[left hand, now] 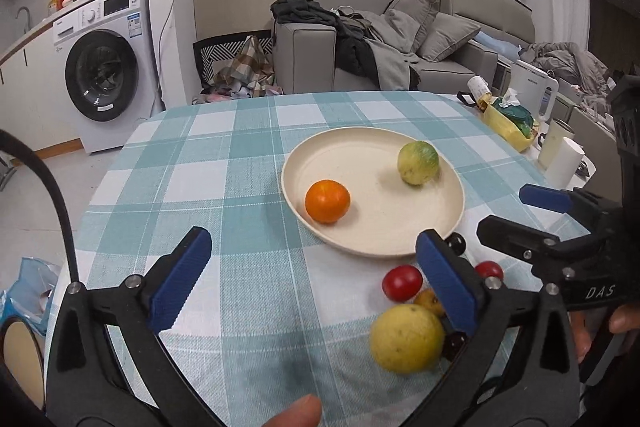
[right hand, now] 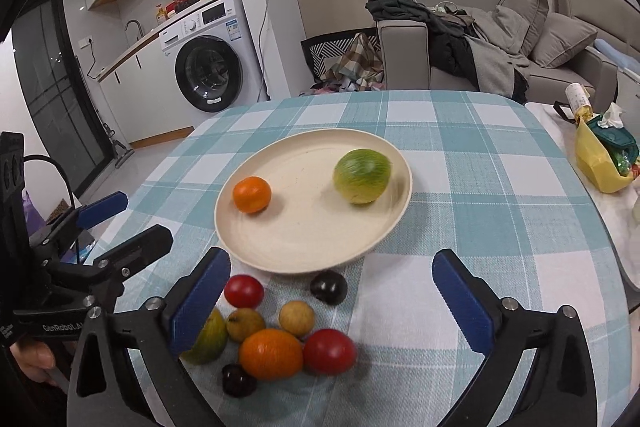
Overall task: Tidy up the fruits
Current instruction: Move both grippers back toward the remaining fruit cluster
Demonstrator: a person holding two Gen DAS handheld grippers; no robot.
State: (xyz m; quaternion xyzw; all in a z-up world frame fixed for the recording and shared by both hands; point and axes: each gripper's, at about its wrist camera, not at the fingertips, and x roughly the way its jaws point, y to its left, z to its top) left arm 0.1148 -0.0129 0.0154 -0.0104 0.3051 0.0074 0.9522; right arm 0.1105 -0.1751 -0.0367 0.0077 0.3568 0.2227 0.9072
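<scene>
While both tools hang above the near edge of the counter (right hand: 480,163), the left hand-held gripper (left hand: 316,283) and the right hand-held gripper (right hand: 332,299) each have their jaws wide apart, and nothing is between the pads. No earlier view is given, so I say only that they are empty now.

On the cream plate (right hand: 280,247) two fruits already lie: a small orange (right hand: 252,194) on the left side and a green-yellow round fruit (right hand: 362,175) on the right side, well apart from each other. I think they are placed so to leave room for more.

Other fruits wait in a loose group just beside the near rim of the plate: a red tomato (right hand: 244,291), a dark plum (right hand: 329,287), a bigger orange fruit (right hand: 271,353) and some others. Probably they are next, because they are closest to the open jaws.
</scene>
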